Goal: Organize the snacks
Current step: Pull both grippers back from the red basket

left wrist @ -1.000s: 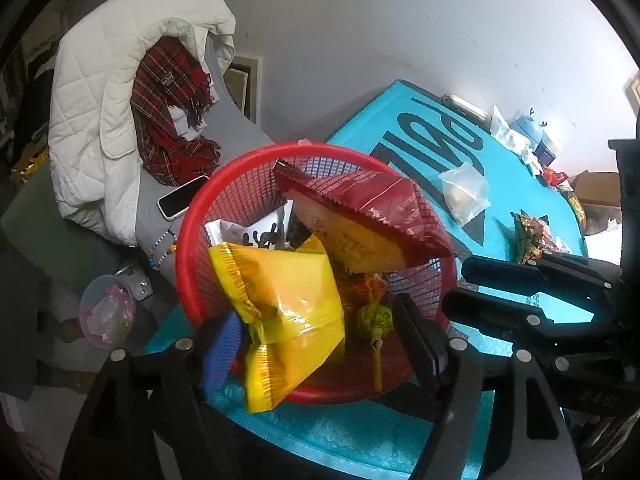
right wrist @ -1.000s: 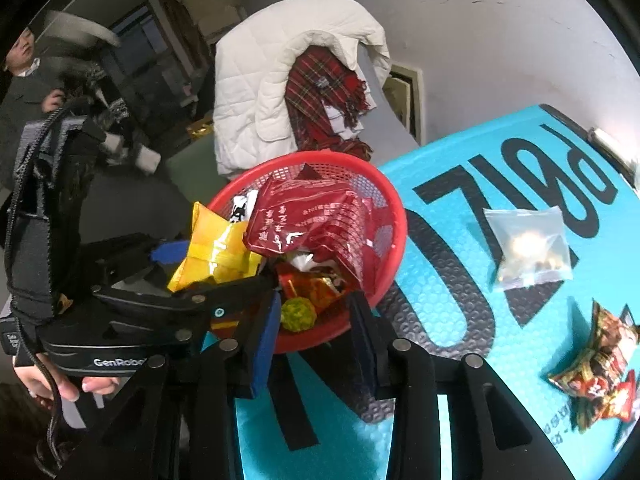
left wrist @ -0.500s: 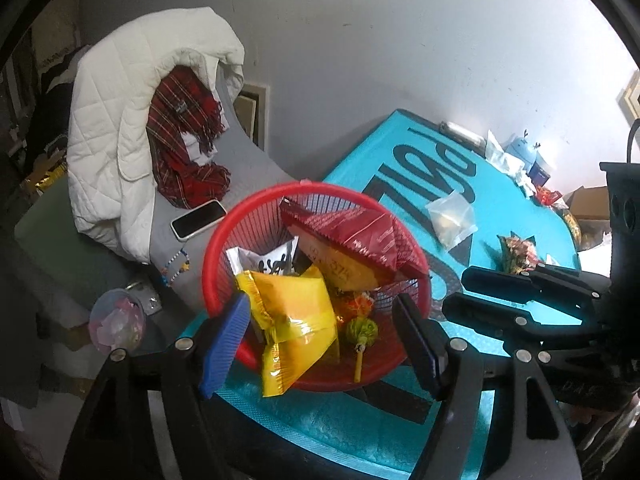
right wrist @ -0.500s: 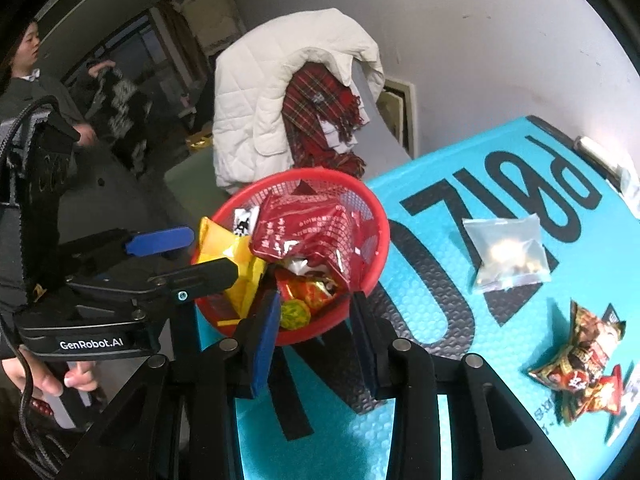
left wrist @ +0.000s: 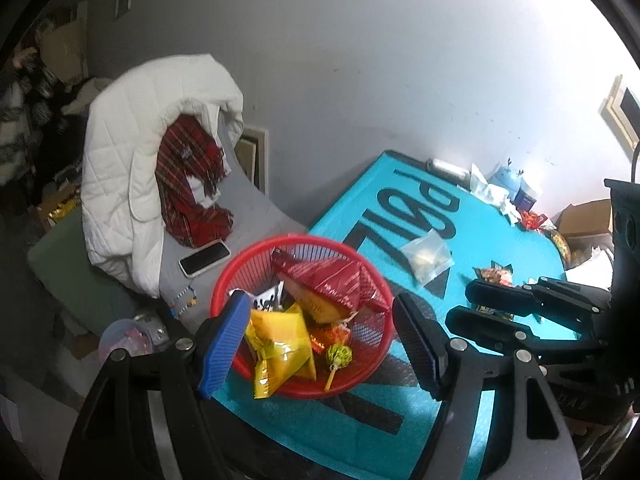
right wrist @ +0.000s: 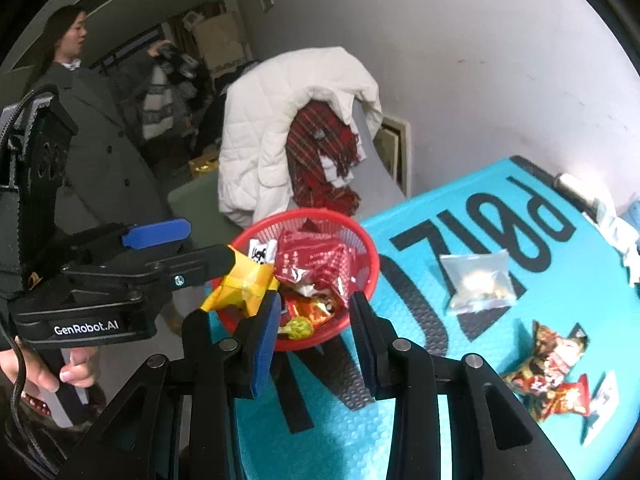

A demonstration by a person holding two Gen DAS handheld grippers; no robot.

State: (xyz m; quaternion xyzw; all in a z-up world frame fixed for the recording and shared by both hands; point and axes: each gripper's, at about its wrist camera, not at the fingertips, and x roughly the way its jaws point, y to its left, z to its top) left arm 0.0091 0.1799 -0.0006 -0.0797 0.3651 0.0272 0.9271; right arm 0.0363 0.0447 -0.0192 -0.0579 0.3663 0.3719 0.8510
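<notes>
1. A turquoise-covered bench (left wrist: 500,236) stands against a grey wall; a white jacket (right wrist: 280,128) drapes a chair
2. The red basket (left wrist: 224,280) of snacks sits at the bench's corner
3. Left hand-held gripper (left wrist: 316,344): spread, empty, hovering above the basket
4. Right hand-held gripper (right wrist: 314,336): narrowly parted, empty

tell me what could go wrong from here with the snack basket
The yellow packet hangs over the red basket's near rim and may slide out. The basket sits near the teal mat's corner, so a nudge could tip it off. The clear bag and the crinkled wrappers lie loose on the mat, and both grippers are empty.
</notes>
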